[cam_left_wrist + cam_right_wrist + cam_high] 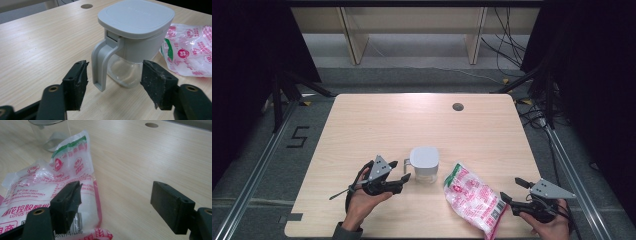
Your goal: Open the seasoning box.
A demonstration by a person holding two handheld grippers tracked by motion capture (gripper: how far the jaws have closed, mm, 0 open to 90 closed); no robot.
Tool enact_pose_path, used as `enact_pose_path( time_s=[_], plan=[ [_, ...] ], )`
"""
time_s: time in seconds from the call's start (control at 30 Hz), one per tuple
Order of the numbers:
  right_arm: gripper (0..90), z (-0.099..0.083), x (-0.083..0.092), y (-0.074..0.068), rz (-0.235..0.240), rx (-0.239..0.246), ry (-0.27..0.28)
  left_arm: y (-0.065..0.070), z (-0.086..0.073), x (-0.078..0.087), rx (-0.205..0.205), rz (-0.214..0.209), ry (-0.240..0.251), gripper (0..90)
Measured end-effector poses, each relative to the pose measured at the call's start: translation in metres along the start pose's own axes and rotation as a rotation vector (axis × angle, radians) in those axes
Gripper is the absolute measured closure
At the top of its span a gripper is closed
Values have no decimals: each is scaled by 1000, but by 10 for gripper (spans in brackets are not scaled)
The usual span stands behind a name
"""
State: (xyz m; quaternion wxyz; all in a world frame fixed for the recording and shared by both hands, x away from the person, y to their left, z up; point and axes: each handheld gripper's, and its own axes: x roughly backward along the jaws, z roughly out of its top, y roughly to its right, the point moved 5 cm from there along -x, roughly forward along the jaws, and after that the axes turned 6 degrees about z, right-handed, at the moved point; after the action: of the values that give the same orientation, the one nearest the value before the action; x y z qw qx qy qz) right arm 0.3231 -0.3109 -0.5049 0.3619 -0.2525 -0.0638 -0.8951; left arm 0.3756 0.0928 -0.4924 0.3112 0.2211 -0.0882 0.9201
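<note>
L tongs (113, 83) released w/ jug handle (100, 65) between, R tongs (116, 206) released beside sugar bag (50, 185), bare table (412, 120)

**Count on my table**

I count one lidded jar (424, 164), one plastic bag (473, 198), two grippers: left gripper (404, 170), right gripper (512, 190). One table (412, 120), one round hole (457, 106) in it.

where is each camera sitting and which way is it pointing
High view: above the person's edge of the table, looking forward and down; both hands with the left gripper and right gripper show.
Left gripper view: rides that gripper, facing the lidded jug between its open jaws.
Right gripper view: rides that gripper, facing the bag, jaws open.
Shared: all three show jug and bag.
</note>
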Motion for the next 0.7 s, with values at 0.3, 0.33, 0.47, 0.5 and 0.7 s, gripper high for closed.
enact_pose_path(
  time_s=[0.3, 0.33, 0.47, 0.5, 0.7],
  plan=[
    [251, 0, 0, -3, -9, -10, -13, 3, 16, 14, -91, 58, 90, 769],
    [251, 0, -1, -3, -7, -6, -13, 5, 18, 15, -89, 54, 99, 789],
    [251, 0, -1, -3, -7, -5, -13, 11, 31, 19, -113, 49, 118, 855],
    [251, 0, 0, -4, -10, -14, -16, 12, 33, 18, -107, 40, 124, 868],
    [251, 0, 0, -1, -12, 8, -10, 11, 41, 7, -89, 32, 132, 893]
  ],
)
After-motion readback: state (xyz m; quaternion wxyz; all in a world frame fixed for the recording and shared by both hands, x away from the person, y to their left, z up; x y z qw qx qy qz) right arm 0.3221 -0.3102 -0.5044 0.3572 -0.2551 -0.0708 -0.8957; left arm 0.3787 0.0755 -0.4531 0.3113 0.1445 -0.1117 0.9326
